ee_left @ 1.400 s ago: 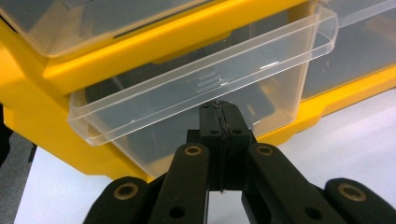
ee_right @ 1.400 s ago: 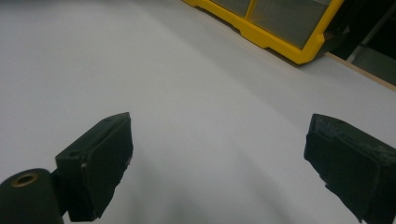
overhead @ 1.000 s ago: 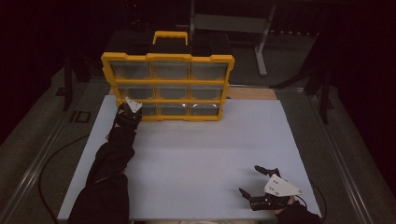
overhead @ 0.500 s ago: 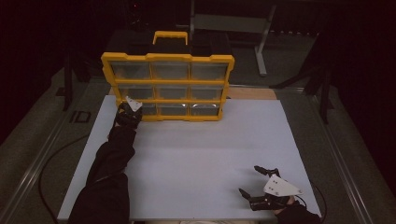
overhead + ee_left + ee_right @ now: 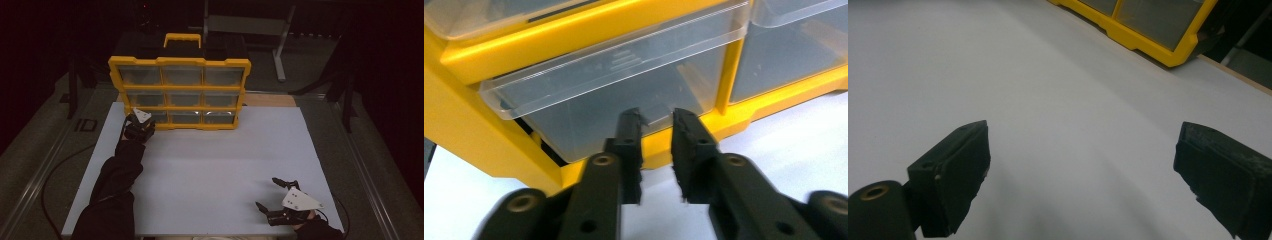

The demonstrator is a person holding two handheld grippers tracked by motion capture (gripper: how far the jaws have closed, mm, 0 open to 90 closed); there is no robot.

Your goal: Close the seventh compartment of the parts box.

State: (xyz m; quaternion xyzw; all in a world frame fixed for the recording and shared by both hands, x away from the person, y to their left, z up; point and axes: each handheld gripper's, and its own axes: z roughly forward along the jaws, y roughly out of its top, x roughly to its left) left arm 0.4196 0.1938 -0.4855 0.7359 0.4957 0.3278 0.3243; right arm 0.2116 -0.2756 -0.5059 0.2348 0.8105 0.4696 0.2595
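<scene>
- High view: a yellow drawer cabinet (image 5: 180,90) with a handle on top stands upright at the upper middle of the frame, on the far edge of the white table (image 5: 215,165).
- High view: the left gripper (image 5: 138,125) sits at the cabinet's lower left corner, right against the bottom-left drawer; a dark sleeve (image 5: 117,180) runs up to it from the lower left of the frame.
- High view: the right gripper (image 5: 277,195) rests low at the lower right of the frame, well apart from the cabinet, jaws spread wide with nothing between them.
- Left gripper view: the clear drawer (image 5: 624,95) fills the middle of the frame, pulled slightly out of its yellow frame. The left gripper (image 5: 656,145) points at its front; the jaws have just been opening and now stand a little apart, released, with nothing pinched between them.
- Right gripper view: the right gripper (image 5: 1083,160) is released, jaws at the lower left and lower right corners over bare table; the cabinet's bottom corner (image 5: 1148,25) shows at the upper right.
</scene>
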